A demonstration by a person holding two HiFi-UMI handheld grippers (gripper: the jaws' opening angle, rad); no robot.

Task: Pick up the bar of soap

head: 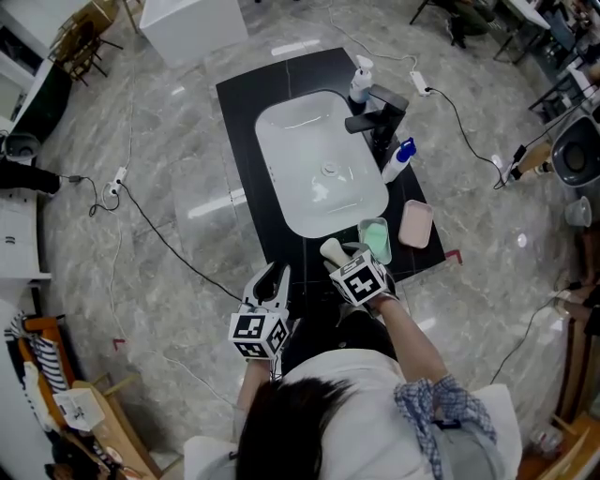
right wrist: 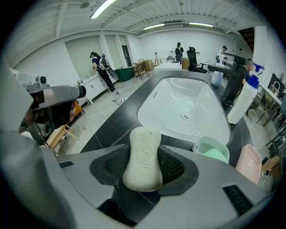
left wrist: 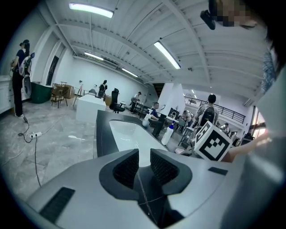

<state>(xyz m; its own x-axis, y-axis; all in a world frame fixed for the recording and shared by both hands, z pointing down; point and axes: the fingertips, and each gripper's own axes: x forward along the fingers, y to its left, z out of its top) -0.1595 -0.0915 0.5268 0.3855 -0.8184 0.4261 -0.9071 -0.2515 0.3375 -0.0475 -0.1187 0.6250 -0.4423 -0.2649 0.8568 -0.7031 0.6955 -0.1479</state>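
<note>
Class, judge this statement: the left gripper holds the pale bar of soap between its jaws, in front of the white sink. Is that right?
Wrong in one respect: the right gripper, not the left, holds the pale bar of soap between its jaws, in front of the white sink. The right gripper view shows it. In the left gripper view, nothing stands between the left gripper's jaws.

Black counter [head: 246,122], on grey marble floor.
- White basin [head: 309,159], set in counter.
- Black tap [head: 380,117], right of basin.
- Pump bottle [head: 360,81], far side of tap.
- Blue-capped bottle [head: 397,161], near side of tap.
- Green dish [head: 375,225], near right corner.
- Pink tray [head: 416,224], just right of dish.
- Power strip [head: 118,180], on floor at left, cabled.
- White box [head: 192,26], far left.
</note>
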